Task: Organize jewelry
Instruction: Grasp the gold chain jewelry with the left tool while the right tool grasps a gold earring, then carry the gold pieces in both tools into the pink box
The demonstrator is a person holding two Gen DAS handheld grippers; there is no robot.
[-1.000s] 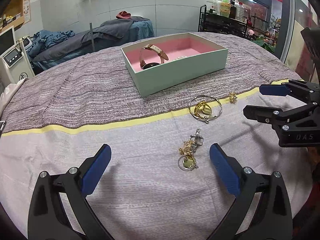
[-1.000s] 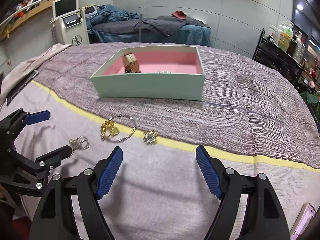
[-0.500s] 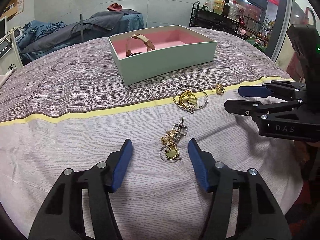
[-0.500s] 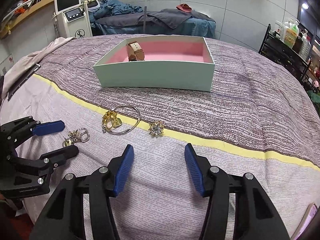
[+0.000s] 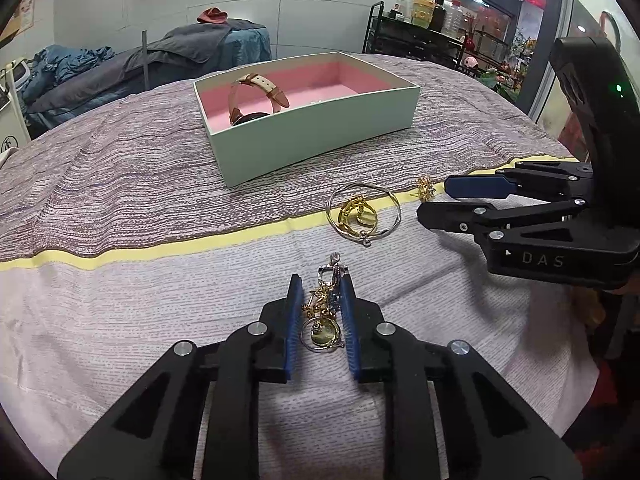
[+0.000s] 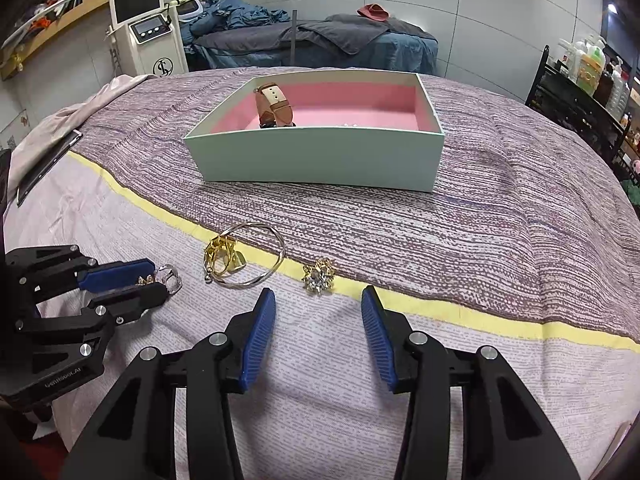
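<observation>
A mint green box (image 5: 316, 144) with pink lining stands on the bed and holds a brown-strap watch (image 5: 256, 96). My left gripper (image 5: 320, 304) is closed around a cluster of gold and silver jewelry (image 5: 324, 320) lying on the cloth; the jaws touch its sides. A thin bangle with gold charms (image 5: 362, 214) lies just beyond it. A small gold flower brooch (image 6: 318, 274) lies on the yellow stripe just ahead of my right gripper (image 6: 318, 320), which is open and empty above the cloth. The box (image 6: 320, 156) and bangle (image 6: 244, 256) also show in the right wrist view.
The bedspread (image 5: 120, 184) is purple-grey at the back and pale at the front, split by a yellow stripe (image 5: 160, 246). A treatment bed with dark blankets (image 6: 312, 40), a white machine (image 6: 148, 32) and a shelf of bottles (image 5: 424, 28) stand beyond.
My left gripper has moved forward and closed from wide open onto the jewelry cluster. My right gripper has narrowed a little and moved closer to the flower brooch.
</observation>
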